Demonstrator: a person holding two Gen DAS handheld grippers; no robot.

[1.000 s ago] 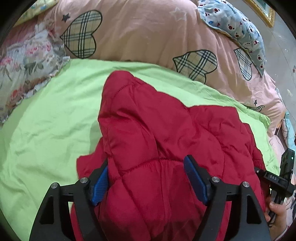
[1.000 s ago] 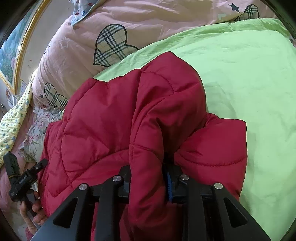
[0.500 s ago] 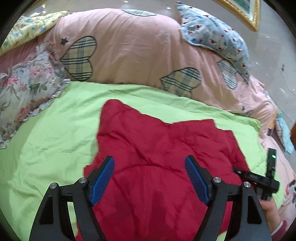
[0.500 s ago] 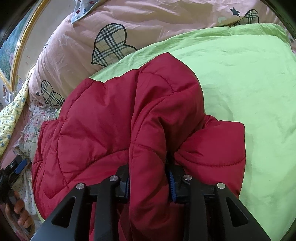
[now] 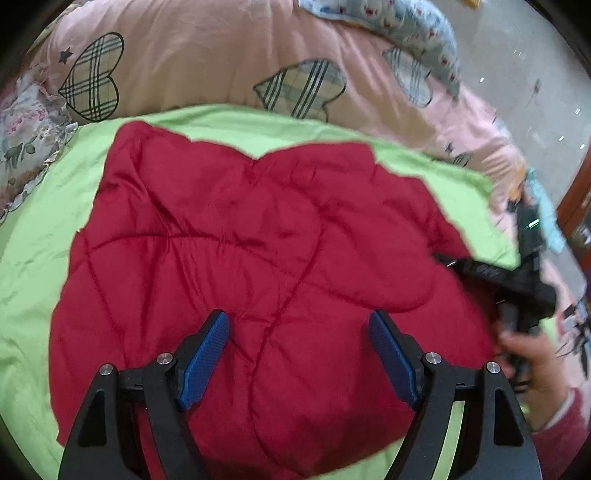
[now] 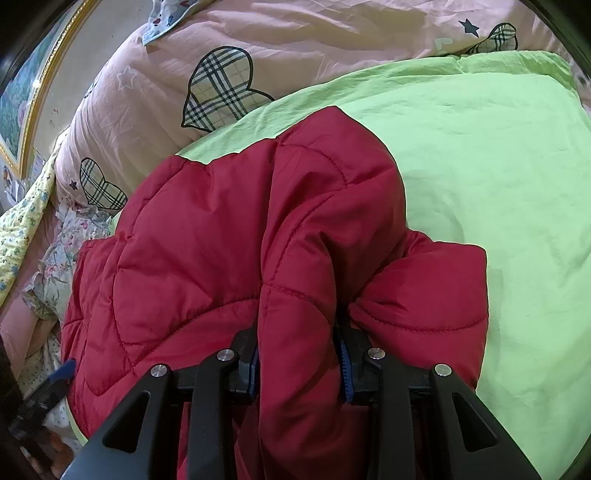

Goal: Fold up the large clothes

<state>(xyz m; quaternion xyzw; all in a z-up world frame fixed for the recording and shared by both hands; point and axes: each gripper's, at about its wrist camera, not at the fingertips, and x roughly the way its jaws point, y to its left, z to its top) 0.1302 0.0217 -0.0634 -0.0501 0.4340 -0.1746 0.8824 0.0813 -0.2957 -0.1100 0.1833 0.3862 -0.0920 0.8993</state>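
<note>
Left wrist view: one red quilted padded jacket [image 5: 258,266], spread mostly flat on a lime-green bed sheet [image 5: 33,258], its stitched panels wrinkled and its far edge notched against the green. Left hand-held gripper [image 5: 299,350], black frame with blue ribbed pads [image 5: 205,358], jaws standing wide apart above the jacket, nothing between them pressed; released. At the right edge of this view, the right hand-held gripper's black body [image 5: 517,288], blurred, reaching into the jacket's right side, with the person's hand [image 5: 532,365] and a dark red sleeve cuff [image 5: 565,432] behind it. Behind the sheet, a pink duvet with plaid heart patches [image 5: 221,48]; on it, a pale blue printed pillow [image 5: 399,26]; at far left, a floral ruffled cushion [image 5: 26,140]. Right wrist view: right hand-held gripper [image 6: 299,363], jaws narrow and clenched on a thick raised fold of the red quilted padded jacket [image 6: 229,236], fabric bulging up and over between the blue pads [image 6: 345,373]; the jaws have just been easing open slightly, the fold between them throughout. The jacket humps up from the grip and drapes leftward, a puffed portion lying beside it to the right on the lime-green bed sheet [image 6: 498,177]. Beyond, the pink duvet [image 6: 295,33], a gilt picture frame [image 6: 33,107] at the upper left, and a yellow floral cloth [image 6: 22,229] at the left edge.
</note>
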